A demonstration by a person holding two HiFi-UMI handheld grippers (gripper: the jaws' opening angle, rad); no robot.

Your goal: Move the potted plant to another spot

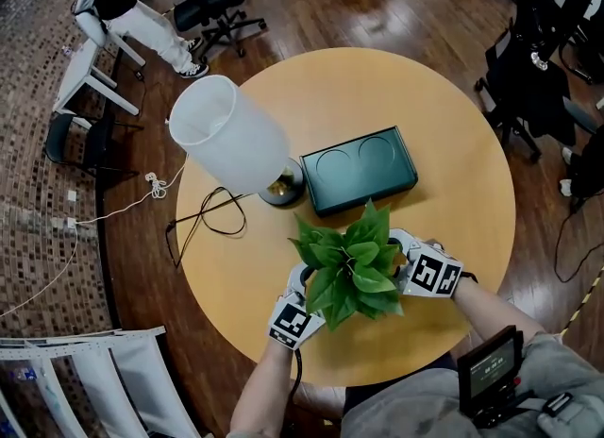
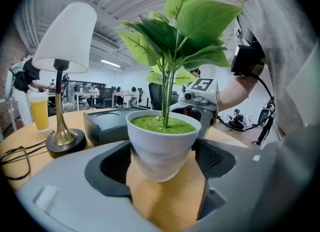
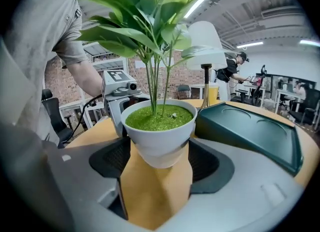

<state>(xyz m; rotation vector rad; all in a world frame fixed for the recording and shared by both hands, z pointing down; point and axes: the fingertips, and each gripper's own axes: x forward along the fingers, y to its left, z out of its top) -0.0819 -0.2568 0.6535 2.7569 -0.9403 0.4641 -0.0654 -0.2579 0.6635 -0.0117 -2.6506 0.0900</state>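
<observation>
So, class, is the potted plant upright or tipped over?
Upright: the potted plant shows a level rim and stems rising straight up in both gripper views.

round table (image 1: 444,143) | lamp (image 1: 236,139); green box (image 1: 359,170); cable (image 1: 212,214); potted plant (image 1: 354,261)

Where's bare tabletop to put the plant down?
Free: far arc of the round wooden table behind the dark green rectangular tray; right side past the tray. Crowded: left, with the white-shaded lamp and black cable; near edge, around the green potted plant.
</observation>
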